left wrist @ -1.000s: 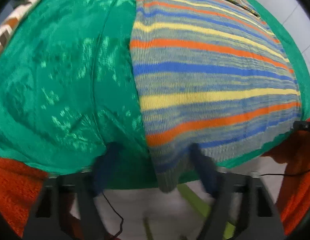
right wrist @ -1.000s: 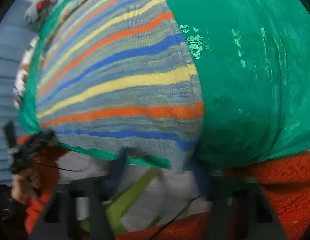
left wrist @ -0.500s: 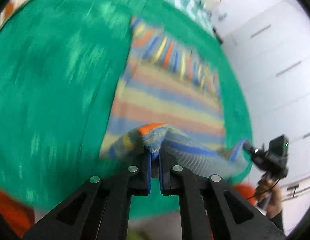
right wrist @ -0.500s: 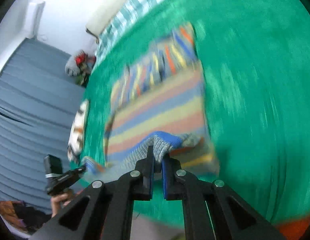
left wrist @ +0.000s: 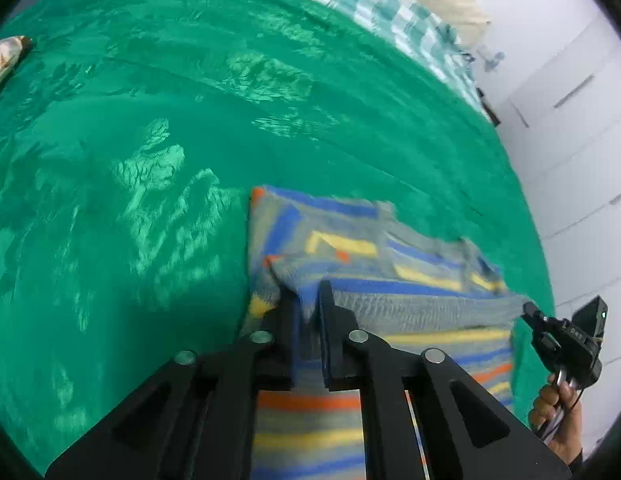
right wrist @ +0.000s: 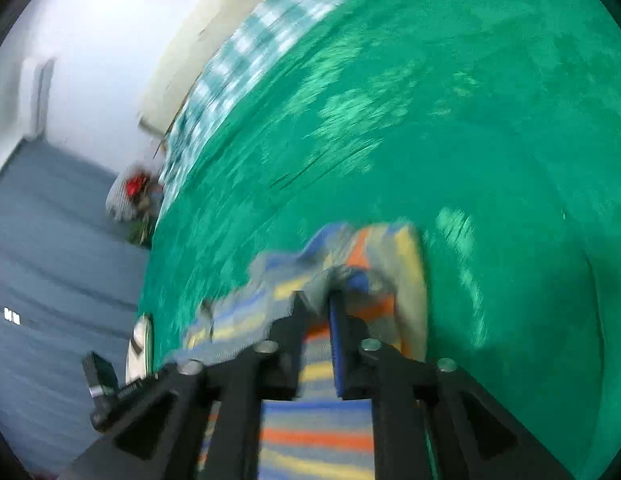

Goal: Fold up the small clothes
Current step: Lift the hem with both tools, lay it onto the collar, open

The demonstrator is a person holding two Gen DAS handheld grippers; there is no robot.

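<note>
Striped knitted garment (left wrist: 390,280), grey with blue, yellow and orange bands, lies partly doubled over on the green bedspread (left wrist: 150,160), its lifted hem stretched between the two tools at about 6 o'clock in both wrist views. Left tongs (left wrist: 308,300) are easing apart with the hem's corner between the fingers and the pads seemingly touching it, while the right tongs (right wrist: 316,300) are parting too, around the other corner in a blurred frame. Beyond the spread, a checked cloth (left wrist: 382,4) lies at 12 o'clock below a pale wall (left wrist: 570,80).
</note>
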